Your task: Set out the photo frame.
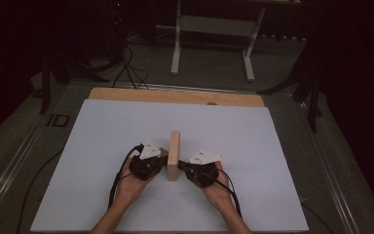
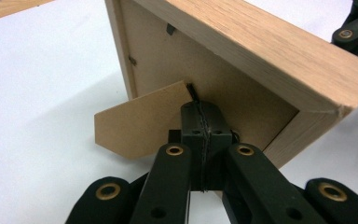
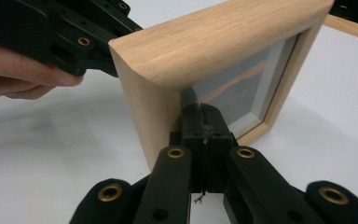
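The left gripper [image 1: 157,163], jaws pressed together, rests against the back of the wooden picture frame [image 1: 174,155], beside its fold-out stand [image 2: 140,126]. The frame stands upright mid-counter [image 1: 102,146]. The right gripper [image 1: 187,169], likewise closed, meets the glass front; propping seems nearly done.

a dim lab: white-topped table [image 1: 126,126], floor cables [image 1: 131,68], a metal stand [image 1: 214,24].

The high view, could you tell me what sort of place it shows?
Probably a lab or recording studio: a table under a white sheet, trailing floor cables, a metal stand, dark surroundings.
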Motion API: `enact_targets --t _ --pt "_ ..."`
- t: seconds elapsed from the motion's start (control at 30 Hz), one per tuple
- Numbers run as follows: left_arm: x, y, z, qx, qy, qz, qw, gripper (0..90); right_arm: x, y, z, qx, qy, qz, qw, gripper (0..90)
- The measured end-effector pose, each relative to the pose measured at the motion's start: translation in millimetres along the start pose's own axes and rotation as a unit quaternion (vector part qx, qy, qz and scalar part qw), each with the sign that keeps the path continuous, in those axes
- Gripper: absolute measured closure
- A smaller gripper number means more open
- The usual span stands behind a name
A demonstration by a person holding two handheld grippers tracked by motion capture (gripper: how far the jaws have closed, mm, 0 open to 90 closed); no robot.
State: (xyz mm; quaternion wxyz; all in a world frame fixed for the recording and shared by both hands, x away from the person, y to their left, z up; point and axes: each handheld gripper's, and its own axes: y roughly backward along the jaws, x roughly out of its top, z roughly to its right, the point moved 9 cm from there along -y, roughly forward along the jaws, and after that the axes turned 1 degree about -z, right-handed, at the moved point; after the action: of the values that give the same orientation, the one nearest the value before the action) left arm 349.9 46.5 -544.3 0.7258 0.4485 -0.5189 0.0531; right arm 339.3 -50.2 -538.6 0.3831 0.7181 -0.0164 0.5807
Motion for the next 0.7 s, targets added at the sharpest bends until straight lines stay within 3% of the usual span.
enact_targets --t 0.7 --pt "-0.6 2.0 -6.4 0.003 0.005 0.003 1.0000 89.7 5.6 -3.4 -13.2 0.017 0.017 0.007 0.9997 89.8"
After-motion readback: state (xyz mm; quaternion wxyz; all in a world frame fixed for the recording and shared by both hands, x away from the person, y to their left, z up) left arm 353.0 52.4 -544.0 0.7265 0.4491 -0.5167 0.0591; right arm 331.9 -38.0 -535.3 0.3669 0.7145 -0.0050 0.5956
